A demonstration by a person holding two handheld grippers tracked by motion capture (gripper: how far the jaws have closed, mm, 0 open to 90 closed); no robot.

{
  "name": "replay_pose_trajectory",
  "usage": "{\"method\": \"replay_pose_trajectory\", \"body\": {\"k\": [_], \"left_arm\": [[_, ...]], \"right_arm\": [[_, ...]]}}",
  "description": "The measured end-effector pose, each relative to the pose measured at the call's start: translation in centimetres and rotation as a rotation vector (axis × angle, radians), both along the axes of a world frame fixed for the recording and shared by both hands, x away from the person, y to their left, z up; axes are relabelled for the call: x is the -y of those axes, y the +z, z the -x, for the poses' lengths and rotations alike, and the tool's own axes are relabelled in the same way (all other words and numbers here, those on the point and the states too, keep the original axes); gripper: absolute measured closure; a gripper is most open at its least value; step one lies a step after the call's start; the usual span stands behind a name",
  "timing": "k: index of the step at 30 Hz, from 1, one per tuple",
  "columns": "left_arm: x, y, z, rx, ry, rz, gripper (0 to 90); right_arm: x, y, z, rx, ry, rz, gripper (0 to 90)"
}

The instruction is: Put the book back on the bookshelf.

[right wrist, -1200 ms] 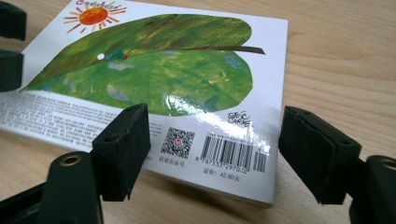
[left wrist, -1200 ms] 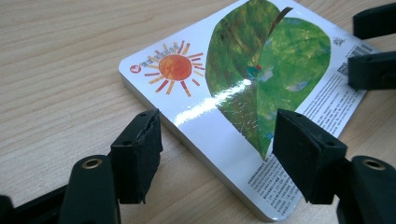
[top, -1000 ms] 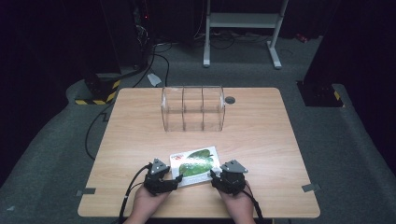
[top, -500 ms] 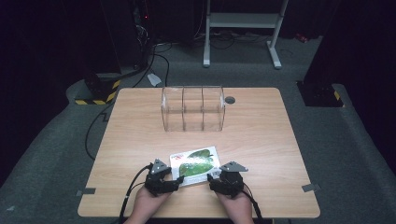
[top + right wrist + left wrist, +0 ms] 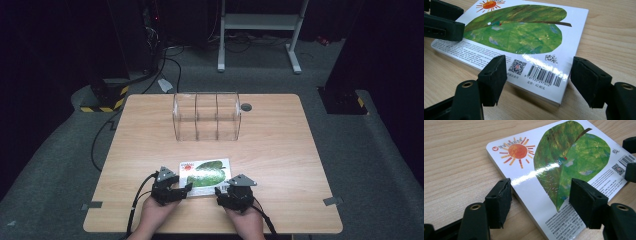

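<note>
Flat on the pale, fine-grained wooden table (image 5: 280,150), near the front edge: a square board book (image 5: 206,171), thick, rounded corners, glossy cover catching a streak of glare. Painted across it, a big mottled green leaf (image 5: 574,157) and an orange sun (image 5: 517,151); along one margin, a barcode (image 5: 544,75) and a QR square.

Left gripper (image 5: 539,202) at the book's near left corner, matte black blocky jaws spread wide and astride that corner, just eased in a touch within the last half second; cover between them, pads not pressing. Left pad chipped and rough along its edge.

Right gripper (image 5: 537,80) at the near right corner, jaws just widened, straddling the barcode edge, gaps visible on both sides — no clamp there either. Brass-coloured rivets gleaming on the jaw arms.

Farther back, mid-table: a clear plastic organiser (image 5: 206,116), curved walls, upright dividers, three compartments. Beside it, a small round dark grommet (image 5: 245,106) set into the wood.
</note>
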State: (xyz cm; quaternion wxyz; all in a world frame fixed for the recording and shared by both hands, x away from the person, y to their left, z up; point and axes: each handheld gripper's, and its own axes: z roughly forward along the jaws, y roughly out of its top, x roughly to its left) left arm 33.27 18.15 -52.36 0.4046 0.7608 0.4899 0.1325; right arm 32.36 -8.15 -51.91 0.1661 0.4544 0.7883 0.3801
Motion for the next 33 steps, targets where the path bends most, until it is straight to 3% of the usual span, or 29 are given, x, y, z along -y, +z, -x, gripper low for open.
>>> {"method": "replay_pose_trajectory", "body": {"k": [9, 22, 25, 26, 28, 30, 33], "left_arm": [[0.0, 0.41, 0.11, 0.006, 0.009, 0.007, 37.6], [-0.13, 0.61, 0.04, 0.025, 0.02, 0.03, 39.2], [-0.26, 0.51, -0.2, 0.03, 0.048, 0.025, 38.3], [-0.37, 0.28, -0.44, 0.004, 0.058, 0.051, 37.1], [-0.21, 0.19, -0.52, -0.011, 0.048, 0.064, 36.5], [-0.09, 0.22, -0.5, -0.008, 0.056, 0.063, 35.4], [-0.35, 0.5, -0.5, -0.002, 0.066, 0.093, 36.9]], "right_arm": [[0.16, -0.02, -0.15, -0.021, 0.005, -0.014, 27.5], [0.19, -0.12, -0.17, -0.046, 0.067, -0.015, 17.5], [0.37, -0.09, -0.28, -0.046, 0.07, -0.031, 19.0], [0.55, -0.04, -0.31, -0.042, 0.072, -0.041, 20.6], [0.62, -0.01, -0.26, -0.038, 0.07, -0.045, 20.7], [0.64, -0.01, -0.27, -0.036, 0.073, -0.049, 20.7], [0.42, -0.05, -0.24, -0.031, 0.076, -0.036, 18.0]]}}
